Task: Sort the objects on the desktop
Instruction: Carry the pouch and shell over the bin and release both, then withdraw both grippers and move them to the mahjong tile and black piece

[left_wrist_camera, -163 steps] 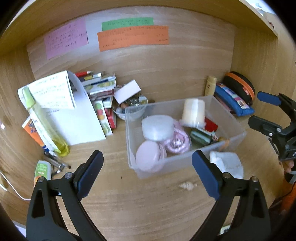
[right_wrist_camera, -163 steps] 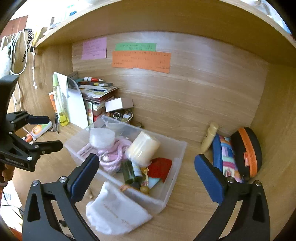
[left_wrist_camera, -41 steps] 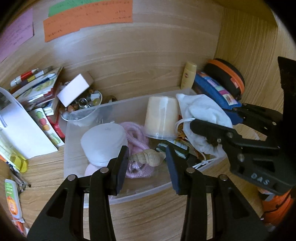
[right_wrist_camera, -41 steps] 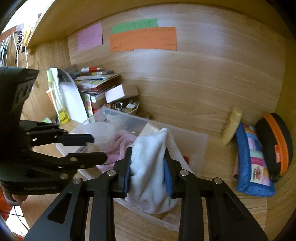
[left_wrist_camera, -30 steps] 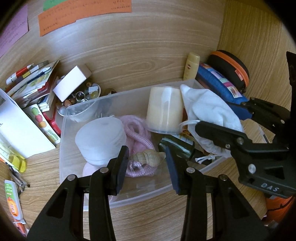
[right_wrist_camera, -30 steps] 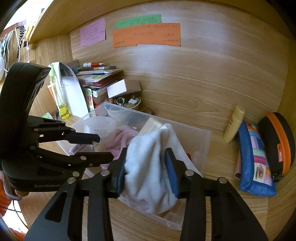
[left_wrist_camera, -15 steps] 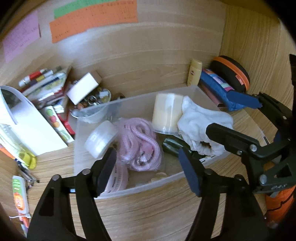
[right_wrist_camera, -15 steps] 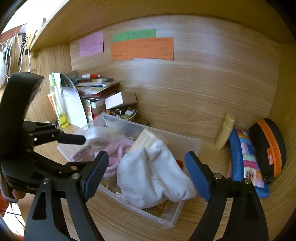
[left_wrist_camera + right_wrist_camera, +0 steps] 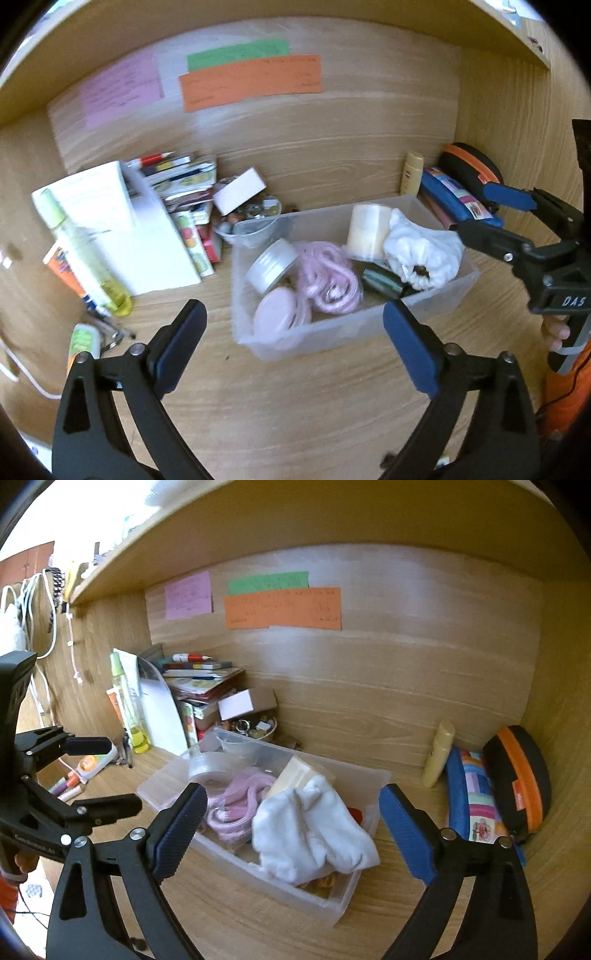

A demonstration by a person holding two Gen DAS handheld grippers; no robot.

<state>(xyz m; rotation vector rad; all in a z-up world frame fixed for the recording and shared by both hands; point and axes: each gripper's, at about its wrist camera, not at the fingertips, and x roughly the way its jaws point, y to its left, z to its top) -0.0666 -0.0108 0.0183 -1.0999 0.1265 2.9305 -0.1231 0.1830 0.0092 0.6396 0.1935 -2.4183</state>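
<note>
A clear plastic bin [image 9: 332, 328] stands on the wooden desk and holds a white cloth pouch [image 9: 421, 254], a pink coiled cord [image 9: 328, 280], a cream cylinder [image 9: 367, 230], a white round tin [image 9: 271, 260] and a pink compact [image 9: 277, 314]. My left gripper [image 9: 293, 332] hovers before the bin's front wall, its jaws opening wide with nothing between them. In the right wrist view my right gripper [image 9: 293, 808] hangs above the pouch [image 9: 314, 830] in the bin [image 9: 369, 775], jaws opening, pads clear of the cloth. No shell shows in either view.
At the back left stand books [image 9: 184, 177], a white folder [image 9: 147, 240], a yellow-green bottle [image 9: 88, 258] and a bowl of trinkets [image 9: 251, 214]. A lotion tube [image 9: 439, 753], a blue pencil case [image 9: 476, 797] and a black-orange case [image 9: 517, 775] line the right wall. A shelf hangs overhead.
The left gripper let go of the shell and the right let go of the white pouch, which now lies in the bin. Both grippers opened wide and drew back and up.
</note>
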